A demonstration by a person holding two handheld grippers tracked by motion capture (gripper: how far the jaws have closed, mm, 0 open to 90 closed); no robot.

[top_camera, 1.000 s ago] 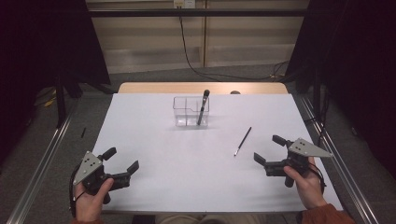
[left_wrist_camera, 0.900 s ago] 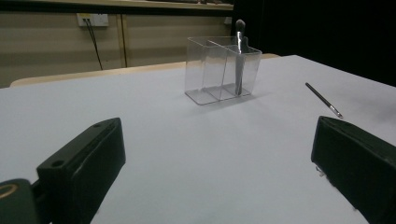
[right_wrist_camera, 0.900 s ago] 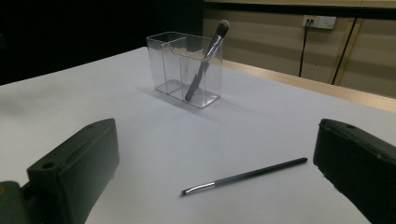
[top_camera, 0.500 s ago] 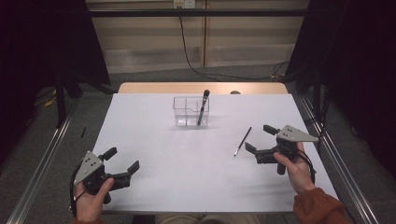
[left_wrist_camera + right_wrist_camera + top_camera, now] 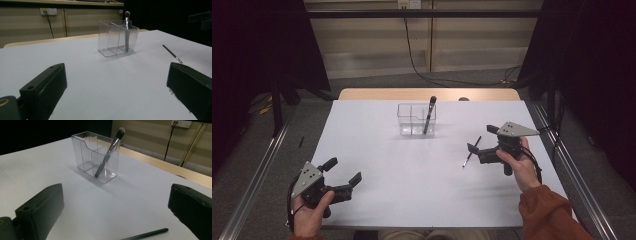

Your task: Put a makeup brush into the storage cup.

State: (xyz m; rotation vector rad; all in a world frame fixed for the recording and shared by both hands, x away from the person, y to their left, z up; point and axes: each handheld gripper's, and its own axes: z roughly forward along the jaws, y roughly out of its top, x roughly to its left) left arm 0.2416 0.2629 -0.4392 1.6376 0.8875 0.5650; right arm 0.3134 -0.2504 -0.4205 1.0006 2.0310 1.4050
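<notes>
White tabletop [image 5: 412, 170] lies bare between both spread tools; right tool [image 5: 482, 143] flanks the loose pen [image 5: 472, 151].

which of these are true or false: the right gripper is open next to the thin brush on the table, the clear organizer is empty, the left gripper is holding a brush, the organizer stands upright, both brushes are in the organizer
1. The right gripper is open beside the thin brush lying on the table. True.
2. The clear organizer is empty. False: a makeup brush leans in its right compartment, bristles up.
3. The left gripper is holding a brush. False: its jaws are open with nothing between them.
4. The clear organizer stands upright on the table. True.
5. Both brushes are in the organizer. False: the thin brush lies flat on the table, apart from it.
</notes>
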